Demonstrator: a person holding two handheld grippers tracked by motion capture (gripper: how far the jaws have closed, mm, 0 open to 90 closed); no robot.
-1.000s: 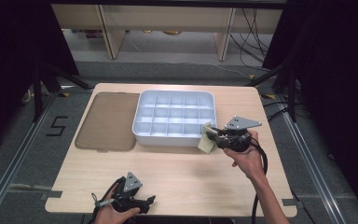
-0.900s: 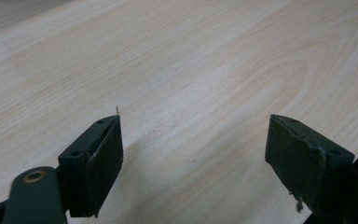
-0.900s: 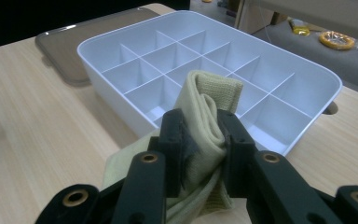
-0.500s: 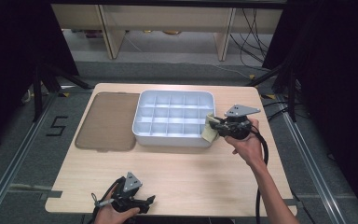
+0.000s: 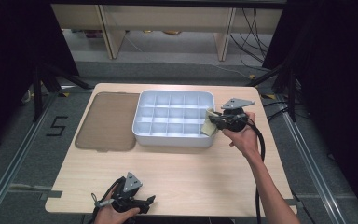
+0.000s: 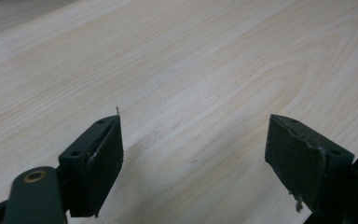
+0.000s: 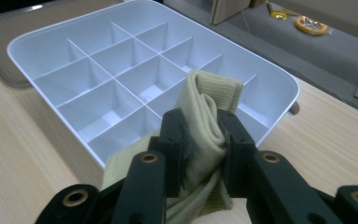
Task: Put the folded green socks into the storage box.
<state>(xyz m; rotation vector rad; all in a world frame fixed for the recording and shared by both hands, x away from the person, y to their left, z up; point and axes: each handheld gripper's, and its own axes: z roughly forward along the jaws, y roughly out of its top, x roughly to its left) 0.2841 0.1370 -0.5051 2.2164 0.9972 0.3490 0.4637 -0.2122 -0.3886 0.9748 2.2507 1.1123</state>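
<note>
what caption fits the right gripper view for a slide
Right gripper pinching a folded pale yellow-green cloth over the near edge of a white divided tray.

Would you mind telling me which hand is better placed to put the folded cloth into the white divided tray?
Right. The right gripper is shut on the cloth at the tray's edge. The left gripper is open over bare table, far from the tray.
</note>
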